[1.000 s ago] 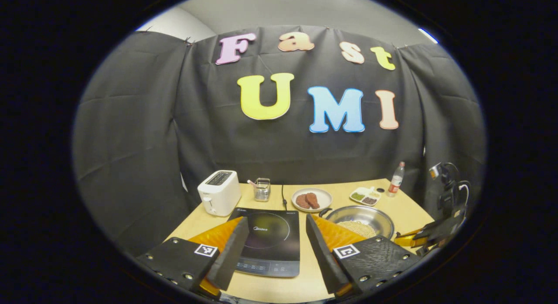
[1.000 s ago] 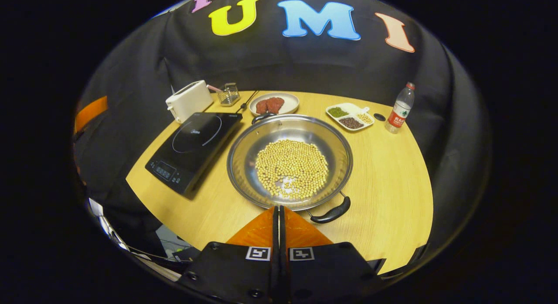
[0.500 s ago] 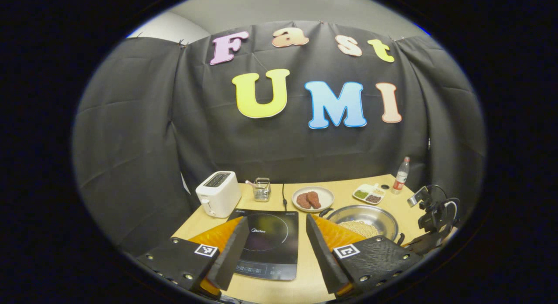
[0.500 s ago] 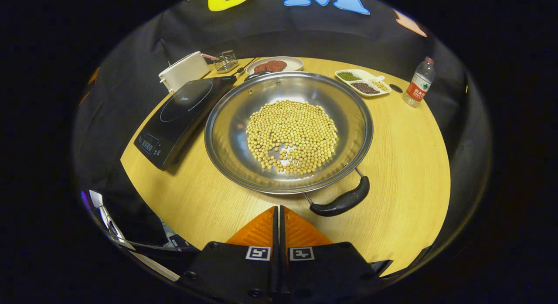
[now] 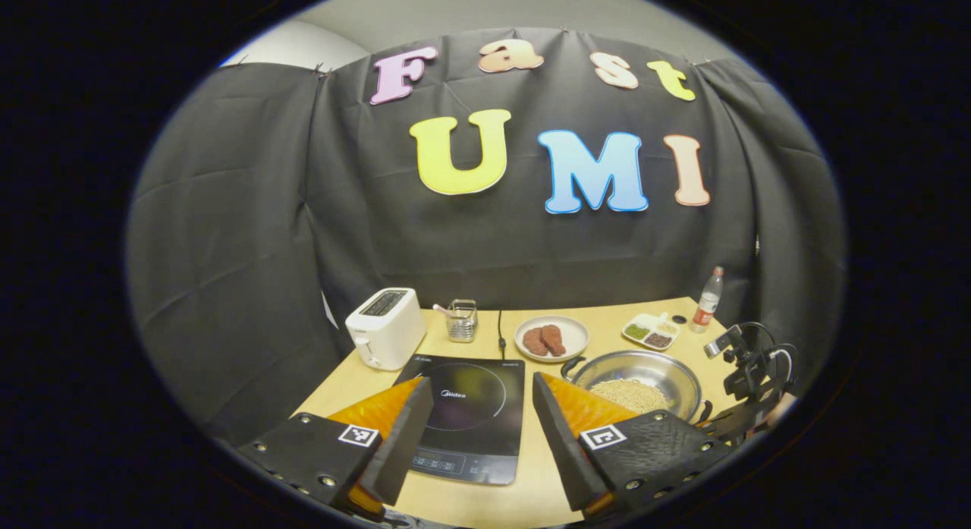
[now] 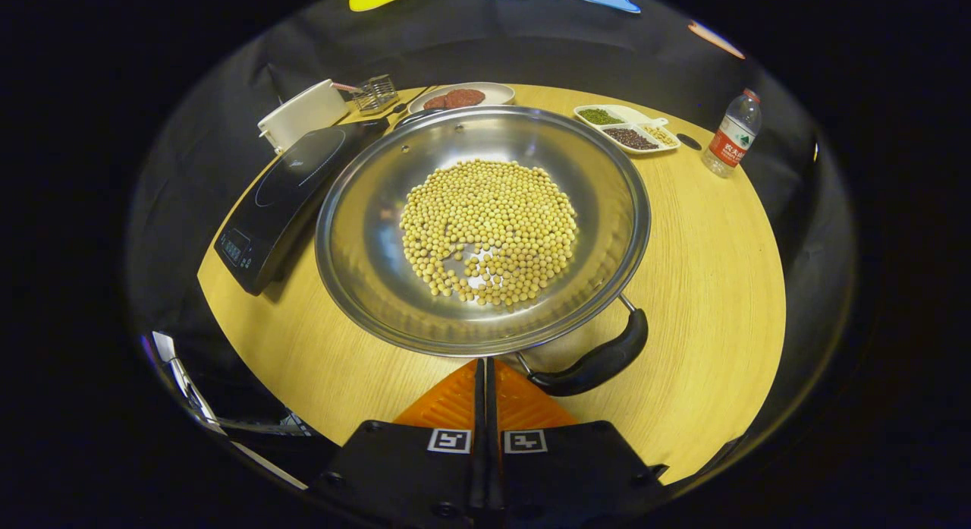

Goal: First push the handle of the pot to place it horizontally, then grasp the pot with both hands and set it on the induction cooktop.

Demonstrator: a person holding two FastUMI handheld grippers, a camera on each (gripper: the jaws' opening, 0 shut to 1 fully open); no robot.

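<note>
The right gripper (image 6: 485,369), fingers pressed together on nothing, sits at the pot's (image 6: 364,233) 6 o'clock beside the handle (image 6: 595,362), likely ready to nudge it. The left gripper (image 5: 474,423) gapes wide above the cooktop (image 5: 474,415), waiting. Wooden table (image 6: 705,286), black cloth walls.

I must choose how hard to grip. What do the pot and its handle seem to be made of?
The pot: polished metal, likely stainless steel, as its wall gives mirror-like reflections. The handle: smooth, slightly glossy black, probably plastic; the look leaves it open.
</note>
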